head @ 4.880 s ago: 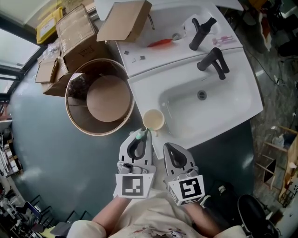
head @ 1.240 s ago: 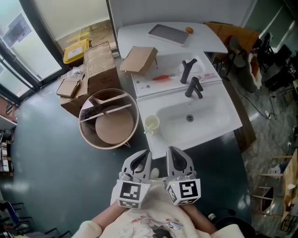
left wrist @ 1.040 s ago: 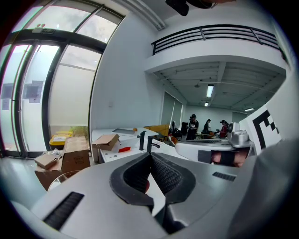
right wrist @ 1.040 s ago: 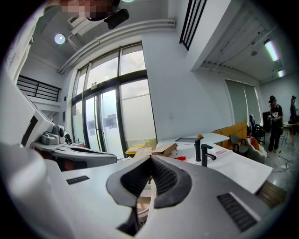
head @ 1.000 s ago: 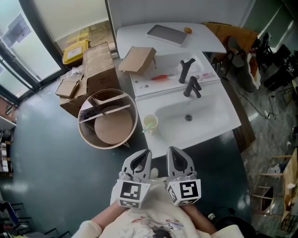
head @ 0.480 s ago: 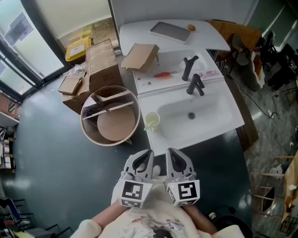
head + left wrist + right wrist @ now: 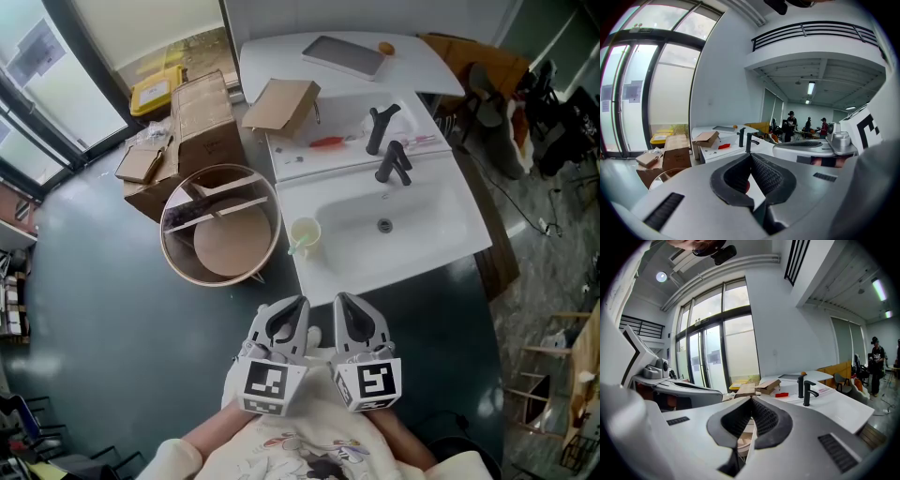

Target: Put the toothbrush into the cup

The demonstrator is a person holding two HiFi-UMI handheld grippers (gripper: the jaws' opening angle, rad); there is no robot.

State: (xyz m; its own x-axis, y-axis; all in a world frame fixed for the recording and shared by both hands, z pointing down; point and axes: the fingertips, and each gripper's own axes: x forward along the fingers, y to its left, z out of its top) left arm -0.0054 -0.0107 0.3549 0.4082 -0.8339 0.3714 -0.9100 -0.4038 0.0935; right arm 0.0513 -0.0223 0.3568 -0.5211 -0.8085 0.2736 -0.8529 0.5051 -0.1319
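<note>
Left gripper and right gripper closed tight, holding nothing. Toothbrush leaning in cup, at twelve o'clock from nearer left gripper, well apart.

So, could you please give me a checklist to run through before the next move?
1. Toothbrush in the cup: ok, its handle leans out over the rim.
2. Cup upright on the washbasin edge: ok.
3. Left claw empty: ok, jaws together with nothing between them.
4. Right claw empty: ok, jaws together with nothing between them.
5. Both claws away from the cup: ok, they are close to the person's body.
6. Bristle end up or down in the cup: cannot tell.
</note>
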